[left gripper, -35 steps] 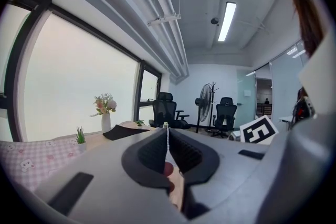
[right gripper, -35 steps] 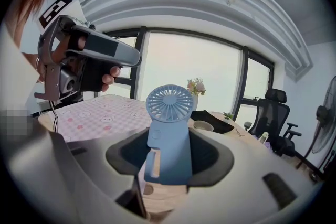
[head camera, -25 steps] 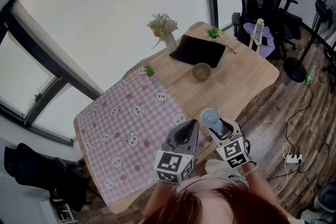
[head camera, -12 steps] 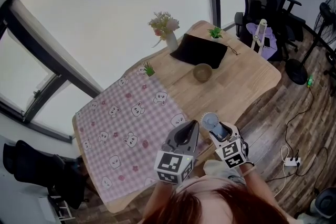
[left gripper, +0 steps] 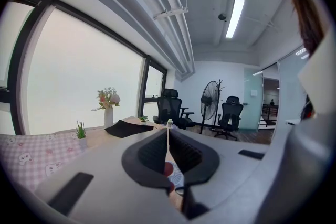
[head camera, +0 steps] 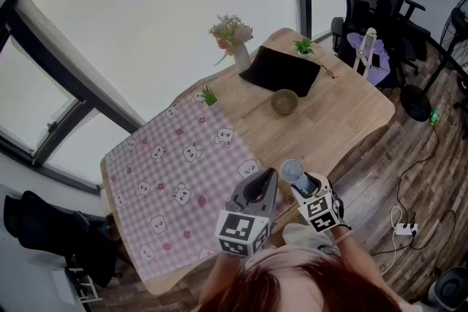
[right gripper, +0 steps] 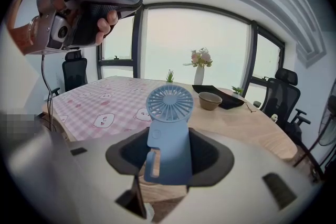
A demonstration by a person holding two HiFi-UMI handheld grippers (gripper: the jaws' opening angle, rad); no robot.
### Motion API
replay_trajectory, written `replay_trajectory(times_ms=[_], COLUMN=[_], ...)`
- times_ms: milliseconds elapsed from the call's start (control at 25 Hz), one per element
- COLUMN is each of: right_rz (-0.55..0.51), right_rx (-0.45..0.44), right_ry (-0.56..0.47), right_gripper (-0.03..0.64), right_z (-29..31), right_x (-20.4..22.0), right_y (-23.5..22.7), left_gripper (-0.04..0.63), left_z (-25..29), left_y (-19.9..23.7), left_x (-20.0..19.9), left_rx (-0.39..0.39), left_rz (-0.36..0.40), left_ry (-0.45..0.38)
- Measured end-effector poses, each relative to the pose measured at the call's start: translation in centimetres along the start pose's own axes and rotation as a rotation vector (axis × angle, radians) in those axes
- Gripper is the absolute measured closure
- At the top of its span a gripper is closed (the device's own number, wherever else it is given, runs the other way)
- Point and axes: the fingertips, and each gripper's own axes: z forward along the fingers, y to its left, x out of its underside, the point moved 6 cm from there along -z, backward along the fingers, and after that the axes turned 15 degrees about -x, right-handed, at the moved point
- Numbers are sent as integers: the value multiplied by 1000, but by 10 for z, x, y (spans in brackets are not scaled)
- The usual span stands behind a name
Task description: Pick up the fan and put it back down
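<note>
Holding the fan [right gripper: 169,113] in my right gripper [head camera: 303,190] right now, jaws spread wide and clamped on its handle, round head poking up past the tips. It's over the near edge of the table [right gripper: 247,123], with a bowl [right gripper: 210,100] further out ahead. Left gripper [left gripper: 168,157] sits just beside it, jaws pressed together on nothing.
</note>
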Motion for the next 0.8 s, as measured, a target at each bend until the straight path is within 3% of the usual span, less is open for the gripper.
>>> replay_trajectory(times_ms=[800], right_rz=[35], right_rx=[-45], right_ry=[79], right_gripper=[403], right_z=[30], right_x=[28], right_y=[-22], left_gripper=[581], left_z=[19], left_y=[1], left_x=[3], left_rx=[-35], left_rz=[-15], left_ry=[18])
